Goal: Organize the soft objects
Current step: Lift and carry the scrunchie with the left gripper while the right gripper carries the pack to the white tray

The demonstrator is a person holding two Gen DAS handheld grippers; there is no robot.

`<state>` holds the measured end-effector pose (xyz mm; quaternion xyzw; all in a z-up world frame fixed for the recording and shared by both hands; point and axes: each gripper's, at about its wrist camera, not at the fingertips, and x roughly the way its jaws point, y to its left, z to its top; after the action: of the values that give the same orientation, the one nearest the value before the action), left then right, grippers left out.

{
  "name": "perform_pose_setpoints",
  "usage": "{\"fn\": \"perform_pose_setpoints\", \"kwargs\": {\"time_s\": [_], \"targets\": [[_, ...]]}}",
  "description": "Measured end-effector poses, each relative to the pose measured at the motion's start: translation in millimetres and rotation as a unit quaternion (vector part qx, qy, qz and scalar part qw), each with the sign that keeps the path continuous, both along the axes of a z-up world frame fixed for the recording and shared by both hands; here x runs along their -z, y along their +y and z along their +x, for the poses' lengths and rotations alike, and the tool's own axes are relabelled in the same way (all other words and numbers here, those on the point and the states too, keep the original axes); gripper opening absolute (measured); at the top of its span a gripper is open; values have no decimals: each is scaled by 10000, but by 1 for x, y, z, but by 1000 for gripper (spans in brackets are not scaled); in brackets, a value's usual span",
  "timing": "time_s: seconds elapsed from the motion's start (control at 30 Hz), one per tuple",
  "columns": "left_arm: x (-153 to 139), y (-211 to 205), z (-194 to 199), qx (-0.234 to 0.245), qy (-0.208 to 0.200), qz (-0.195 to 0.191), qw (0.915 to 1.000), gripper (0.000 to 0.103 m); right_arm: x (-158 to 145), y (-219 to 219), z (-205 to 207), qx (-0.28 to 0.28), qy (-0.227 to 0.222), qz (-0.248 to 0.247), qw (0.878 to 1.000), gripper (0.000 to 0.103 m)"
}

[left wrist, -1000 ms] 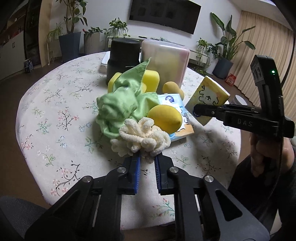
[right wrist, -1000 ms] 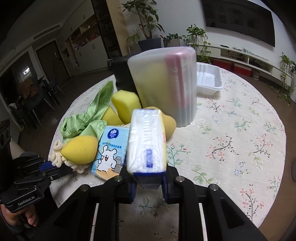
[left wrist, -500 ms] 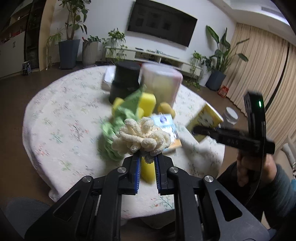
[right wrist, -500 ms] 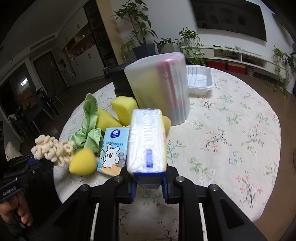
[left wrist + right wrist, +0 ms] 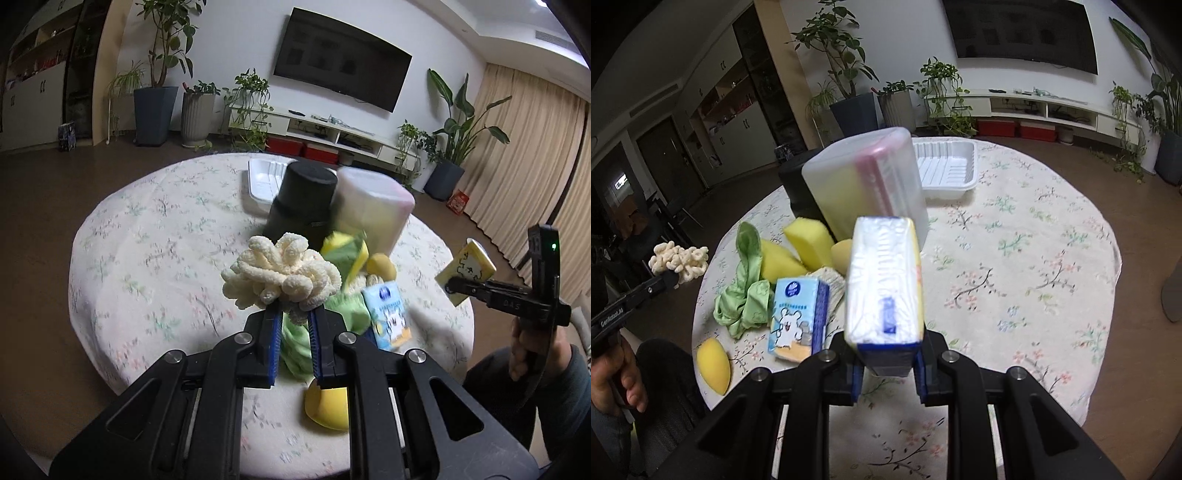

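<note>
Your left gripper (image 5: 293, 317) grips the cream chenille cloth (image 5: 281, 277), held above the round table (image 5: 147, 236). Your right gripper (image 5: 886, 369) is clamped on a tissue pack (image 5: 884, 280), also lifted. The green cloth (image 5: 744, 295), sponges (image 5: 807, 243) and a blue tissue pack (image 5: 798, 317) lie by the translucent box (image 5: 864, 184).

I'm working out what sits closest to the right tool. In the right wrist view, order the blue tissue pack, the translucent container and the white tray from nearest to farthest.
1. Blue tissue pack: on the table just left of the right tool.
2. Translucent container: standing upright, straight ahead past the held pack.
3. White tray: at the table's far edge, behind the container.
</note>
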<state>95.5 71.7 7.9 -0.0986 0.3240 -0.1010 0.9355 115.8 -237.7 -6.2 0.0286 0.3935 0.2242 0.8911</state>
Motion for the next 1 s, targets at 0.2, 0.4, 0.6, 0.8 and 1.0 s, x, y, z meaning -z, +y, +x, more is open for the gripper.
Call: {"fn": "perform_pose_setpoints", "kwargs": {"time_s": [0.2,0.4,0.6,0.8,1.0], "targets": [[-32,26,52,61,-232,223,9995,12,-16,-14,31,89,-79,-152,9998,23],[-52,43,142,261,-164,528,9981,12,-44,-29,100,250,-181,-391,9988,23],[-58,35,208,525,-54,826,9952,12,-53,-22,169,212,-134,-728,9970,23],[-48,17,262,904,127,1051,9903,12,-53,-8,224,79,-67,-861,9962,23],[-26,-8,305,1470,473,1194,9808,12,-42,7,266,-230,70,-1004,9947,23]]}}
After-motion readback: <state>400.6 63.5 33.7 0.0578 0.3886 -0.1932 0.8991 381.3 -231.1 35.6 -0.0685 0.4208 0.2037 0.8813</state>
